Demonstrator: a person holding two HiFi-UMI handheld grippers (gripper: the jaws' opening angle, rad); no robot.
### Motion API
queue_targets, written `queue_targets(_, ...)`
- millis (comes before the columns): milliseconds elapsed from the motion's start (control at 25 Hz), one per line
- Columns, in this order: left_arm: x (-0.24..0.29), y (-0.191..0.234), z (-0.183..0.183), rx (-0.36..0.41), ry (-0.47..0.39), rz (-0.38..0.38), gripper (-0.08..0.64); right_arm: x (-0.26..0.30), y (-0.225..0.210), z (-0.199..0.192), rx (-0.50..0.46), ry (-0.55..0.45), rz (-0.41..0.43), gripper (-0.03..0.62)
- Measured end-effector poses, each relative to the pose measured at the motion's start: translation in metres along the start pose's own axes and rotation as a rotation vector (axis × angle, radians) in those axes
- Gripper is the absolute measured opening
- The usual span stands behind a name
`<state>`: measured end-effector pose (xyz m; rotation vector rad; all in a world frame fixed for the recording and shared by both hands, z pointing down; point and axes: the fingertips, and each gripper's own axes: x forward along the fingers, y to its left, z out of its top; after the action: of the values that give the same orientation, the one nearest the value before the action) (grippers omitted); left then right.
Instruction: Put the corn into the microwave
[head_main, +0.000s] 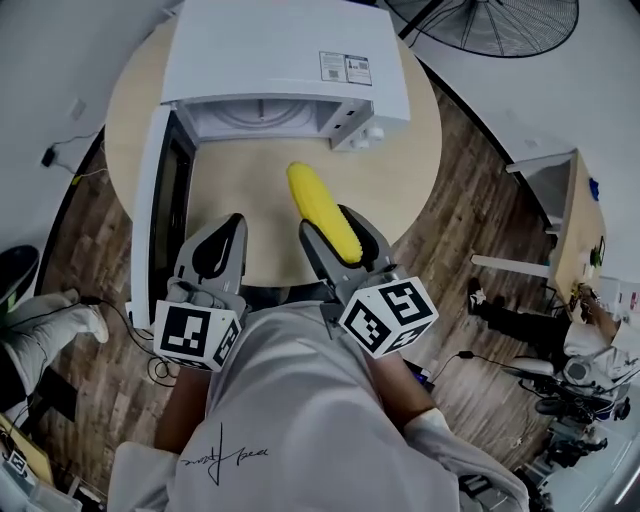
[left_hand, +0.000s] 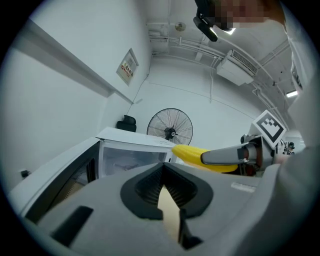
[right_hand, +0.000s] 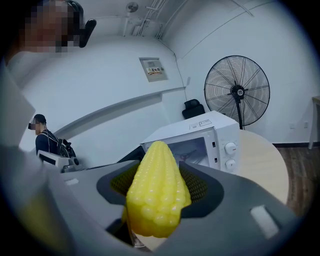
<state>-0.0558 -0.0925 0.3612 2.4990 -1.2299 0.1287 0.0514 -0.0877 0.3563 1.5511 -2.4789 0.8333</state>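
A yellow corn cob (head_main: 322, 210) sticks out forward from my right gripper (head_main: 326, 220), which is shut on it. It hangs above the round wooden table (head_main: 420, 150), just in front of the white microwave (head_main: 285, 60). The microwave's door (head_main: 160, 200) swings open to the left and its cavity shows. In the right gripper view the corn (right_hand: 157, 195) fills the space between the jaws, with the microwave (right_hand: 200, 140) beyond. My left gripper (head_main: 232, 222) hovers beside the door, shut with nothing in it. From the left gripper view the corn (left_hand: 192, 154) is at the right.
A standing fan (right_hand: 237, 92) is behind the table. A person (right_hand: 42, 137) stands far left by the wall. Desks and cables lie on the wooden floor at the right (head_main: 560, 230). The open door bounds the left side of the table.
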Motion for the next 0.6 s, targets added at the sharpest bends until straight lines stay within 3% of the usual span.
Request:
queue_targets(320, -0.005, 0.011, 0.004, -0.019, 0.004, 0.057, -0.009, 0.028, -0.006, 0.001, -0.018, 0.025, 0.036, 0.261)
queue_targets(600, -0.009, 0.01, 0.009, 0.03, 0.025, 0.094, -0.009, 0.042, -0.017, -0.003, -0.013, 0.036, 0.047, 0.261)
